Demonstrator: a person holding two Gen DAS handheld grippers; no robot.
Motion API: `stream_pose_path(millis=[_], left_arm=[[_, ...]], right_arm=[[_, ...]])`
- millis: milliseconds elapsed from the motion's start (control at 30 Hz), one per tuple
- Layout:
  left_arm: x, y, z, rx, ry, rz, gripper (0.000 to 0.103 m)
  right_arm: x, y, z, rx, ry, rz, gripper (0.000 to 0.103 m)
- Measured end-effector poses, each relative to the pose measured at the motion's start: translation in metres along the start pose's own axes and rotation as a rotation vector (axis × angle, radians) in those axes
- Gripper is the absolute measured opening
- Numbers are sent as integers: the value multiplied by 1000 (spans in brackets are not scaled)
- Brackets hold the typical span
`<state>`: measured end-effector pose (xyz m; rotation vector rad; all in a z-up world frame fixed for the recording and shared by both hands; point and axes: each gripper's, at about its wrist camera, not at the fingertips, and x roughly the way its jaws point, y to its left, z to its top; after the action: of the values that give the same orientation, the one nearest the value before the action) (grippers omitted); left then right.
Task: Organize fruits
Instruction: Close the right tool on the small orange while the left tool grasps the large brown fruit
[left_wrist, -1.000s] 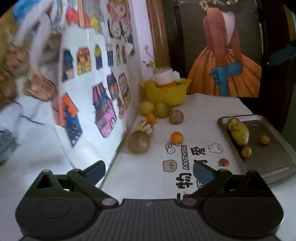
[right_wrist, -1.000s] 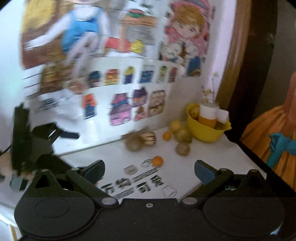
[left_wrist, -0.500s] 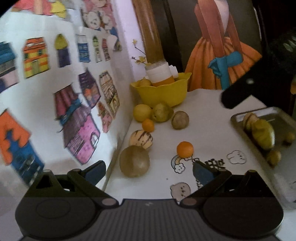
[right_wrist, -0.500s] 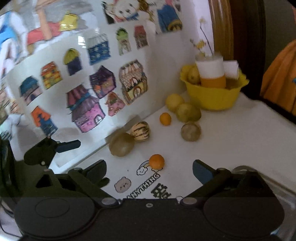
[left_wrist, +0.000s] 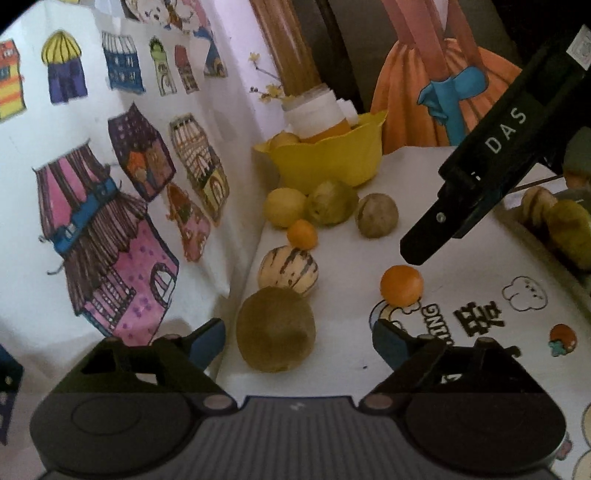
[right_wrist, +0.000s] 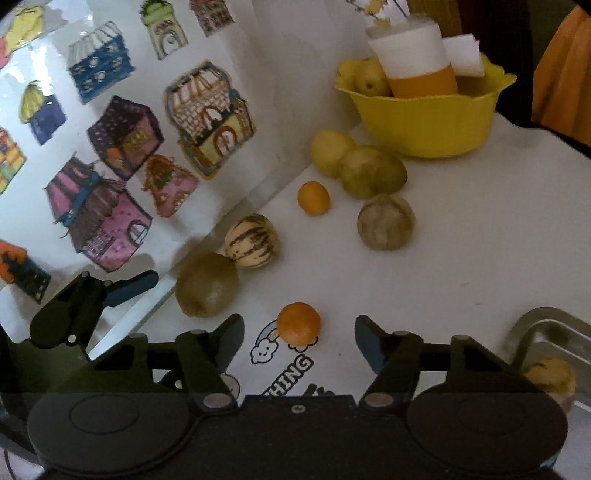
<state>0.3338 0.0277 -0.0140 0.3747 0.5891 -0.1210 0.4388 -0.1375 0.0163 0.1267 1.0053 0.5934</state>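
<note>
On the white table a brown kiwi (left_wrist: 275, 328) lies between the fingertips of my left gripper (left_wrist: 299, 341). Its jaws are closing, and the pads stand clear of the kiwi on both sides. A small orange (right_wrist: 298, 324) sits on the rainbow print between the fingertips of my right gripper (right_wrist: 299, 341). Those jaws are closing too, with gaps left on each side of the fruit. In the left wrist view a black finger (left_wrist: 436, 232) of the right gripper hangs just above that orange (left_wrist: 402, 284). The left gripper's blue pad (right_wrist: 136, 284) shows beside the kiwi (right_wrist: 207, 284).
A striped melon (left_wrist: 288, 271), a second small orange (left_wrist: 302, 233), a lemon (left_wrist: 284, 206), a green fruit (left_wrist: 332, 203) and a brown fruit (left_wrist: 377, 220) lie behind. A yellow bowl (left_wrist: 332, 162) holds a bottle and fruit. A metal tray (right_wrist: 546, 325) with fruit stands at the right. A picture-covered wall (left_wrist: 129, 184) bounds the left.
Both grippers have dropped and moved in toward the fruit. The left now straddles the kiwi and the right straddles the small orange. Both pairs of jaws have narrowed, the right more.
</note>
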Motion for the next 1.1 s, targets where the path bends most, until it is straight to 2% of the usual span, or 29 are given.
stream_pose_path(millis=[167, 333, 567, 833, 1100], left_arm=[[9, 1, 0, 0, 4, 9, 88], [17, -4, 2, 31, 4, 40, 86], [29, -1, 3, 9, 32, 50, 81], [36, -1, 4, 17, 44, 54, 71], [41, 4, 6, 3, 47, 57, 63]], right_arm=[[17, 1, 2, 9, 19, -1, 58], [27, 3, 4, 20, 39, -5, 54], [36, 2, 6, 40, 47, -14, 44], [39, 3, 6, 49, 50, -8, 42], [43, 6, 5, 51, 52, -1, 34]])
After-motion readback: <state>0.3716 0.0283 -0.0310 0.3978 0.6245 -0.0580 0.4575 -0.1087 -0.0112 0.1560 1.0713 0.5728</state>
